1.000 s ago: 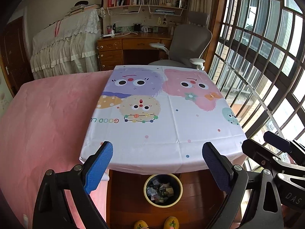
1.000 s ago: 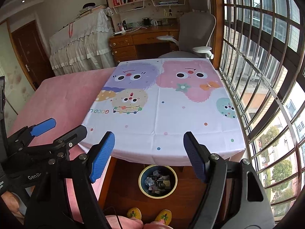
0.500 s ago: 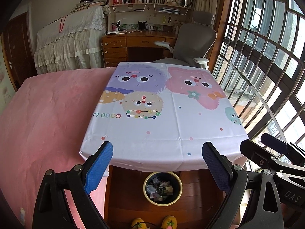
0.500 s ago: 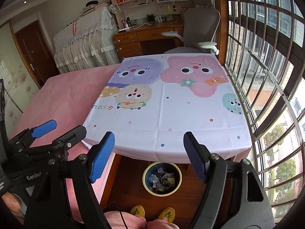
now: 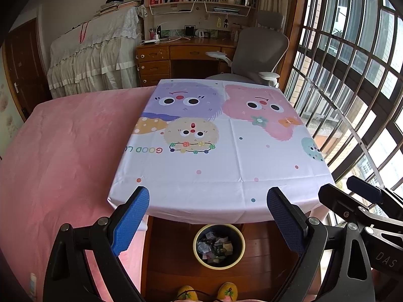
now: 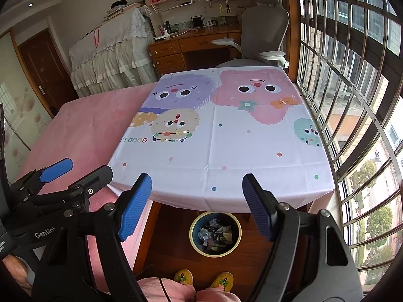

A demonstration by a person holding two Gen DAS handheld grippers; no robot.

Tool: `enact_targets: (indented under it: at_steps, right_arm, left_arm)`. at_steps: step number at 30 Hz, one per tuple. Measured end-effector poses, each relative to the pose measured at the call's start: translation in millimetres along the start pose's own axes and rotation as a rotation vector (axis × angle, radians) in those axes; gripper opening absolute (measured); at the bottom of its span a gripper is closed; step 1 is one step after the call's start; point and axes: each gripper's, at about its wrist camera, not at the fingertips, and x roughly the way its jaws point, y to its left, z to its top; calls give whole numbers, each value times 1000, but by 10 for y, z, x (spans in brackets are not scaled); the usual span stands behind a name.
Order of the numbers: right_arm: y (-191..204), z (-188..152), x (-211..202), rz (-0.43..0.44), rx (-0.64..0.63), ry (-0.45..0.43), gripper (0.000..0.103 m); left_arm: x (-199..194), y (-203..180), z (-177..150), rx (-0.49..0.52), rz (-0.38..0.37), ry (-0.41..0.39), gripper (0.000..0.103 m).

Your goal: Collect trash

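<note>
Left gripper (image 5: 207, 219) wide open, empty | right gripper (image 6: 196, 205) wide open, empty | bin (image 5: 218, 246) on floor at 6 o'clock, full of trash (image 6: 215, 234) | cloth (image 5: 216, 161) bare, nothing to pick seen | advice: scan table edges before withdrawing

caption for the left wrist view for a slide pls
Open left gripper above a round yellow-rimmed bin of trash, at the edge of a cartoon-monster tablecloth.

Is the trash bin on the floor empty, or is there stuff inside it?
There is stuff inside. The trash bin stands upright on the wooden floor, and crumpled wrappers and scraps cover its bottom.
</note>
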Motion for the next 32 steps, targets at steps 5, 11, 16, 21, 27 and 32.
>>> enact_targets:
  at_steps: [5,11,16,21,27,32]
  right_arm:
    - [-7,7,-3,1,0,0,72]
    - [-8,14,-4,1,1,2,72]
    - [-30,-80,75,3,8,11,72]
    - [-32,-94,94,3,7,15,72]
    - [-14,-92,99,2,12,17,72]
    - [-8,-193,158,4,12,25,72]
  left_arm:
    - [-2,-12,-2,-2,1,0,95]
    - [11,-2,-8,2,6,3,95]
    - [53,8,-48,14,26,6,95]
    - [103,38,-58,19,32,17,95]
    - [141,30,-32,26,37,31,95]
    - [182,11,3,32,42,40,95]
